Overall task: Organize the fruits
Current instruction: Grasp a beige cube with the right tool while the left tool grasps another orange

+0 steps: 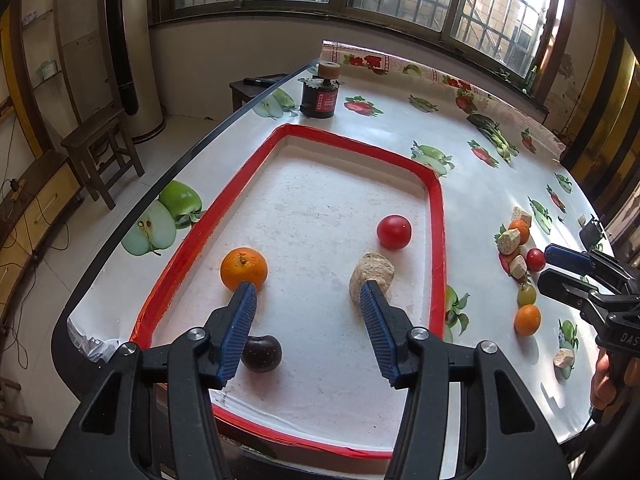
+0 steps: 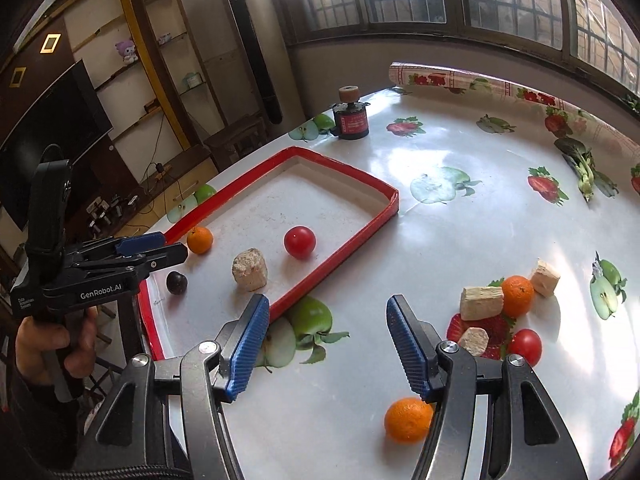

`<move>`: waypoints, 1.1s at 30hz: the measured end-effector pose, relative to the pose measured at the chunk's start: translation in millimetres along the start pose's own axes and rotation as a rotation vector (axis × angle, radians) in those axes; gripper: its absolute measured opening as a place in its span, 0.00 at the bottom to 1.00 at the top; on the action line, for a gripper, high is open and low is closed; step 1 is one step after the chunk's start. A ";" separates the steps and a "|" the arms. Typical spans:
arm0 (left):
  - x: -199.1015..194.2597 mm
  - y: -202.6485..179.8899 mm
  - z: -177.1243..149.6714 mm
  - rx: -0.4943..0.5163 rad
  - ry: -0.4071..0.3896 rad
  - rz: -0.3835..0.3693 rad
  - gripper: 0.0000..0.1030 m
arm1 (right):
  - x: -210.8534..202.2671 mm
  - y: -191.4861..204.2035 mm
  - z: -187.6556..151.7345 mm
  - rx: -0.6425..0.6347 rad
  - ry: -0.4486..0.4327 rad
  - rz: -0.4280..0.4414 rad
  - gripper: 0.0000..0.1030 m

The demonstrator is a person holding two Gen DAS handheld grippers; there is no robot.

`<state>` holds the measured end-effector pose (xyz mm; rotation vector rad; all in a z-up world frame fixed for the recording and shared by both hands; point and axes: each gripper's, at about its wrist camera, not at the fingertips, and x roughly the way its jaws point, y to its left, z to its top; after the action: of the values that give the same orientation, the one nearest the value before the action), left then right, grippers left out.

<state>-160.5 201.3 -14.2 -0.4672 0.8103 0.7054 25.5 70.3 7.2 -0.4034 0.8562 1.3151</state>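
Observation:
A red-rimmed white tray (image 1: 437, 216) (image 2: 344, 254) holds an orange (image 1: 243, 269) (image 2: 200, 239), a red tomato (image 1: 394, 232) (image 2: 299, 242), a dark plum (image 1: 262, 353) (image 2: 176, 282) and a beige chunk (image 1: 371, 274) (image 2: 250, 269). My left gripper (image 1: 308, 292) (image 2: 160, 246) is open and empty above the tray's near part. My right gripper (image 2: 326, 306) (image 1: 550, 268) is open and empty over the table, right of the tray. Loose on the table are two oranges (image 2: 517, 295) (image 2: 408, 420), a tomato (image 2: 525, 346), a green grape (image 1: 526, 294) and beige chunks (image 2: 481, 303).
The table (image 2: 460, 216) has a glossy fruit-print cloth. A black cylinder with a spool on top (image 1: 319, 96) (image 2: 351, 120) stands beyond the tray. The table's left edge (image 1: 132, 216) drops to the floor, with a wooden stool (image 1: 100, 152) beside it.

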 end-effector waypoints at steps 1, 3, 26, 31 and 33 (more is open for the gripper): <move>-1.5 -2.8 -0.4 0.004 -0.001 -0.003 0.51 | -5.2 -3.6 -3.4 0.006 -0.006 -0.002 0.61; -4.6 -8.9 -1.3 0.013 -0.005 -0.011 0.51 | -15.5 -11.7 -10.7 0.019 -0.015 -0.011 0.61; -3.7 -121.4 -27.8 0.173 0.044 -0.181 0.61 | -93.9 -91.6 -98.7 0.189 -0.033 -0.147 0.61; 7.2 -150.5 -34.3 0.208 0.079 -0.231 0.61 | -96.7 -90.0 -116.6 0.165 -0.007 -0.141 0.61; 12.5 -161.5 -35.8 0.219 0.095 -0.249 0.61 | -92.9 -89.1 -124.6 0.157 0.015 -0.138 0.61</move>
<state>-55.2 73.9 -27.6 -0.3971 0.8898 0.3609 69.2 -100.9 -22.1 -0.3432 0.9209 1.1108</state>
